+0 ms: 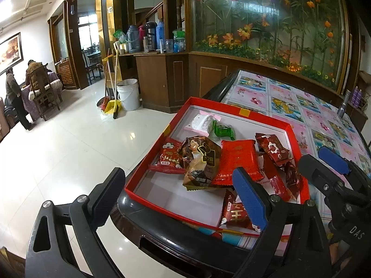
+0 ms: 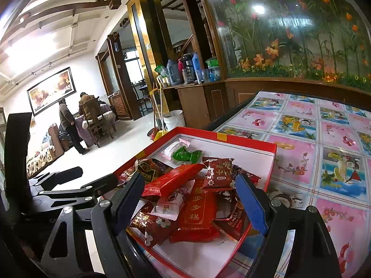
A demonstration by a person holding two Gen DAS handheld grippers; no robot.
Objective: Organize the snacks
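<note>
A shallow red box [image 1: 266, 117] with a white floor sits at the table's corner and holds several wrapped snacks: red packets [image 1: 236, 162], a brown packet [image 1: 201, 159], a green candy [image 1: 223, 131] and a pink-white packet [image 1: 200, 121]. My left gripper [image 1: 178, 194] is open and empty, hovering over the box's near left corner. In the right wrist view the box [image 2: 272, 159] lies under my right gripper [image 2: 190, 199], which is open and empty above the pile of red packets [image 2: 199, 210]. The green candy [image 2: 185, 155] lies further back. The right gripper also shows in the left wrist view [image 1: 334, 162].
The table [image 2: 324, 139] has a pink and blue fruit-pattern cloth. A white bucket [image 1: 128, 93], brooms and a yellow dustpan stand by a wooden cabinet [image 1: 162, 81] carrying thermoses. Two people stand at a far table [image 1: 23, 88]. White tiled floor lies to the left.
</note>
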